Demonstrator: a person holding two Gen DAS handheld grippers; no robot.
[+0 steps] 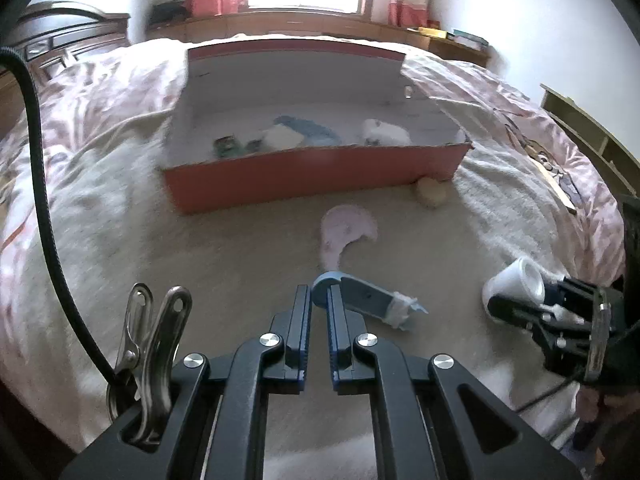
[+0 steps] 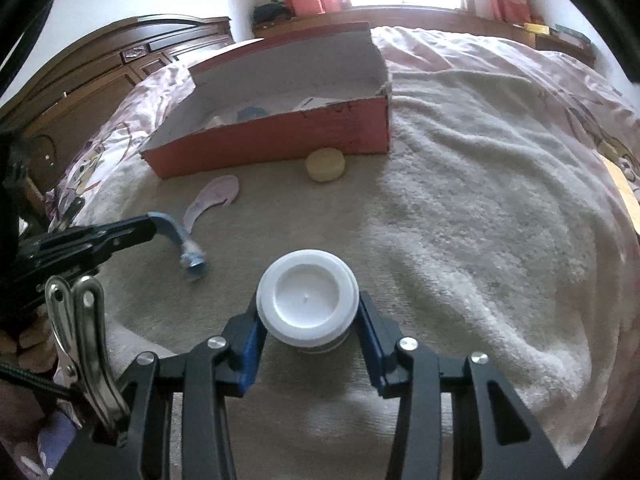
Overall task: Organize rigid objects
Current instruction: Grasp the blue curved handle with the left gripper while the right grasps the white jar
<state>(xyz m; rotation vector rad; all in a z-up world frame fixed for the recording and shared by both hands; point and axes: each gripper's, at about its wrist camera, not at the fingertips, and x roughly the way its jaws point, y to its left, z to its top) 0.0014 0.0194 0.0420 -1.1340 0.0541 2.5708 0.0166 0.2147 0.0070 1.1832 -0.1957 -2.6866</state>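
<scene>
Our left tongs [image 1: 319, 300] pinch the blue tool [image 1: 362, 299] by its tip (right tongs [image 2: 308, 314] clasp the white jar [image 2: 307, 307]), so we risk it swivelling loose.

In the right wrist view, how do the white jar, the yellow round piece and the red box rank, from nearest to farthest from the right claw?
1. White jar: between the fingers of the right claw, at the bottom centre.
2. Yellow round piece: on the blanket, up the middle, just before the box.
3. Red box: behind the yellow piece, upper centre-left.
</scene>
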